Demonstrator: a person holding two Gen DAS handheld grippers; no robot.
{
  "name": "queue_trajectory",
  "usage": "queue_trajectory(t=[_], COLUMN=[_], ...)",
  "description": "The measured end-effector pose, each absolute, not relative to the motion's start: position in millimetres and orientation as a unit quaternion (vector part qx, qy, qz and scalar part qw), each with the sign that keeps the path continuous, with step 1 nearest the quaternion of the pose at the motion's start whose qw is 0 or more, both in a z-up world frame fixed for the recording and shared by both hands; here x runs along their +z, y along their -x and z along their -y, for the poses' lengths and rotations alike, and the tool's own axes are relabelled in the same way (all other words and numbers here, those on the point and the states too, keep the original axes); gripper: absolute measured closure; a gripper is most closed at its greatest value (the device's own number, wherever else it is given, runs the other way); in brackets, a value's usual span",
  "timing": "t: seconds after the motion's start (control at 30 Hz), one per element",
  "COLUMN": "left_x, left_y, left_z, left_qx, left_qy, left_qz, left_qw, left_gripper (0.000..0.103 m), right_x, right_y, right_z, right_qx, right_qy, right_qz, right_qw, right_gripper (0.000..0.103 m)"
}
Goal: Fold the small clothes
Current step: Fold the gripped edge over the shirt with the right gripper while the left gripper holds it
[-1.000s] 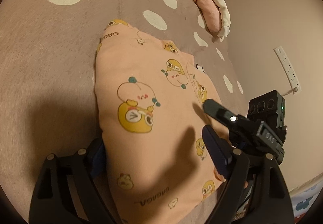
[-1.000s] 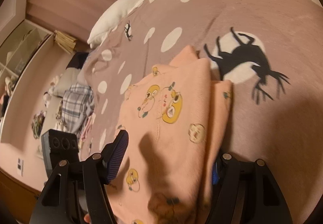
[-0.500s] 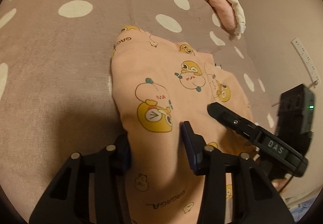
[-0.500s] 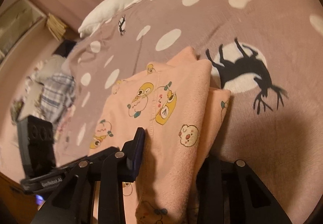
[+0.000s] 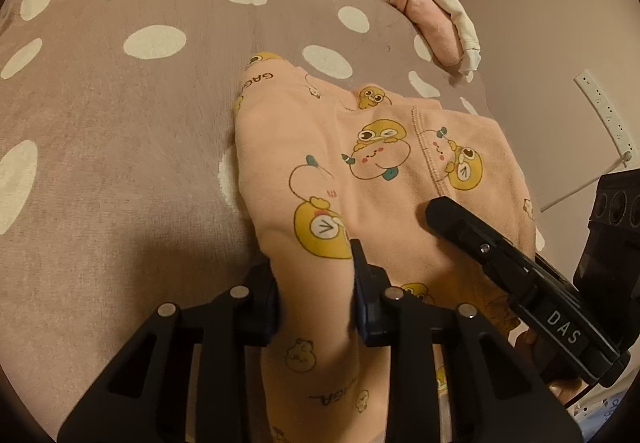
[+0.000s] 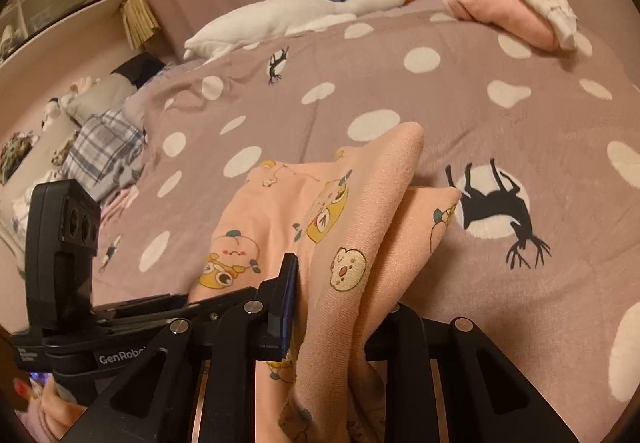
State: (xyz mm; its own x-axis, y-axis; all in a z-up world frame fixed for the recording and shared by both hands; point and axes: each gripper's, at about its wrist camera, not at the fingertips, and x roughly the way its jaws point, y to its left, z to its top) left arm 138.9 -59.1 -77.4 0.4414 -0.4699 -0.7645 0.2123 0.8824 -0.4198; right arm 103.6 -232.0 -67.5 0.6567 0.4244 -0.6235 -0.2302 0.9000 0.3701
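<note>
A peach baby garment (image 5: 380, 171) printed with yellow cartoon ducks lies folded on the dotted bedspread (image 5: 120, 123). My left gripper (image 5: 312, 263) is at its near left edge. Its jaws are closing, and the pads pinch a raised ridge of the cloth. My right gripper (image 6: 336, 295) holds the garment's (image 6: 360, 203) near right edge, jaws closing too. The cloth is bunched between its pads and lifted into a standing fold that hides the right finger's tip. One right finger (image 5: 460, 223) shows in the left wrist view, resting over the cloth.
A white goose plush (image 6: 300, 11) lies at the bed's far side. A stack of folded pink and white clothes (image 6: 512, 15) sits at the far right. Plaid fabric (image 6: 104, 147) and clutter lie left of the bed. A power strip (image 5: 604, 111) hangs on the right wall.
Both pairs of jaws have narrowed from wide apart onto the garment's near edge. The right gripper has risen and rolled, pulling its side of the cloth up into a fold.
</note>
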Motion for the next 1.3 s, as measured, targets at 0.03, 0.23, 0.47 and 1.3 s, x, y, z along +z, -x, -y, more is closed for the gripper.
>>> queue_trajectory(t=[0.03, 0.23, 0.47, 1.3], left_x=[-76, -68, -61, -47], left_y=[-138, -132, -122, -106], left_z=[59, 56, 49, 1], left_qx=[-0.205, -0.210, -0.210, -0.173], left_qy=[0.131, 0.133, 0.128, 0.134], left_qz=[-0.485, -0.473, -0.465, -0.450], left_qw=[0.840, 0.845, 0.851, 0.866], left_gripper=[0.074, 0.074, 0.074, 0.074], right_x=[-66, -57, -51, -38], right_y=[-103, -94, -86, -83], right_z=[232, 229, 225, 173], right_qx=[0.183, 0.188, 0.195, 0.232], right_qy=[-0.130, -0.119, -0.113, -0.086], right_qz=[-0.369, -0.353, -0.342, -0.332], right_qw=[0.902, 0.909, 0.912, 0.910], right_gripper=[0.079, 0.079, 0.079, 0.079])
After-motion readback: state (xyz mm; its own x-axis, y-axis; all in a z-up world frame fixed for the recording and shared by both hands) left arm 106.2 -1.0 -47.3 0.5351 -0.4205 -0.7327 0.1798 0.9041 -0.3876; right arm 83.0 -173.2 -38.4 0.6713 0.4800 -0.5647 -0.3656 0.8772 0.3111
